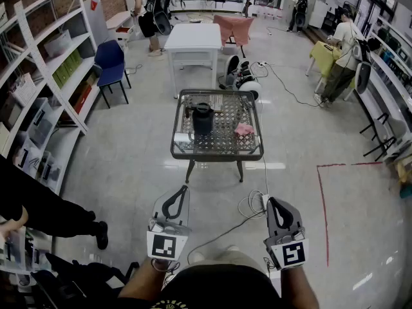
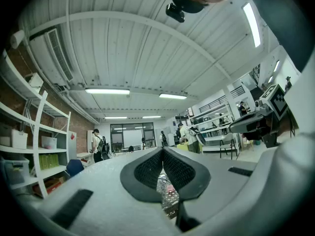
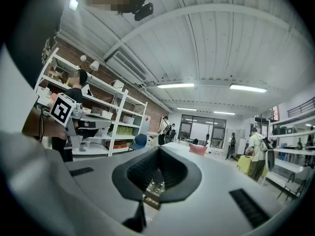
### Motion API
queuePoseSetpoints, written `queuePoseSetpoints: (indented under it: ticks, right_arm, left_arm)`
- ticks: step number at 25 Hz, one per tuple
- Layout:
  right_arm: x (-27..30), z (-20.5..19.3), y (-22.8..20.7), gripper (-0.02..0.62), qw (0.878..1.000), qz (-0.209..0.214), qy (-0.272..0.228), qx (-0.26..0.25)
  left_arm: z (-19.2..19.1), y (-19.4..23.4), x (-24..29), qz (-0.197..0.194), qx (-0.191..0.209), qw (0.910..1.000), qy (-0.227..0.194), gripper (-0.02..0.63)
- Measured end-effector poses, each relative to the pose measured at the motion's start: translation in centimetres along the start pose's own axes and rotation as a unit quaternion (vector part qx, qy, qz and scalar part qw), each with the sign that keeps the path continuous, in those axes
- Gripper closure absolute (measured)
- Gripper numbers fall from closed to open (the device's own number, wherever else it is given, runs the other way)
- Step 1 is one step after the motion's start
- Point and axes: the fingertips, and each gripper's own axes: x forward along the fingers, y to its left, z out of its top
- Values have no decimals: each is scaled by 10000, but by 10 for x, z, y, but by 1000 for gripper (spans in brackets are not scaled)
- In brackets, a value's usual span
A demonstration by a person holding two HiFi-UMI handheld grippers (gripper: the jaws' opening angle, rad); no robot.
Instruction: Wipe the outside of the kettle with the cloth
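A dark kettle (image 1: 203,118) stands upright on a small table with a metal mesh top (image 1: 193,148), well ahead of me. The pink cloth (image 1: 244,130) lies crumpled on the mesh to the kettle's right. My left gripper (image 1: 185,189) and right gripper (image 1: 270,200) are held level near my body, far short of the table, both shut with nothing between their jaws. In the left gripper view the jaw tips (image 2: 162,154) meet, and below them a bit of mesh and the pink cloth (image 2: 170,188) shows. The right gripper view shows the tips (image 3: 158,156) touching too.
White shelving (image 1: 45,76) lines the left wall, with a blue chair (image 1: 111,60) beside it. A white table (image 1: 193,37) and a wheeled device (image 1: 244,76) stand behind the mesh table. Cables (image 1: 251,205) trail on the floor. Someone's dark leg (image 1: 51,211) is at the left; red tape (image 1: 325,198) marks the right floor.
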Motion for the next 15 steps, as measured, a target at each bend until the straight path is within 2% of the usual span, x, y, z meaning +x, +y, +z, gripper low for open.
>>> queuePoseSetpoints:
  ticks: [6,10,15]
  right_arm:
    - [4,-1,-27,584,9997,63,-212,101]
    - [18,-11,-46,584,9991,185,-233,299]
    - [33,-22,-64,584,9984,446,-250,246]
  left_arm:
    - [1,-12,30,21,-128,9999,-65,597]
    - [-4,-19,47,81,-48,9998,152,597]
    - [-9,-23,65,284,-4,9992,282,598]
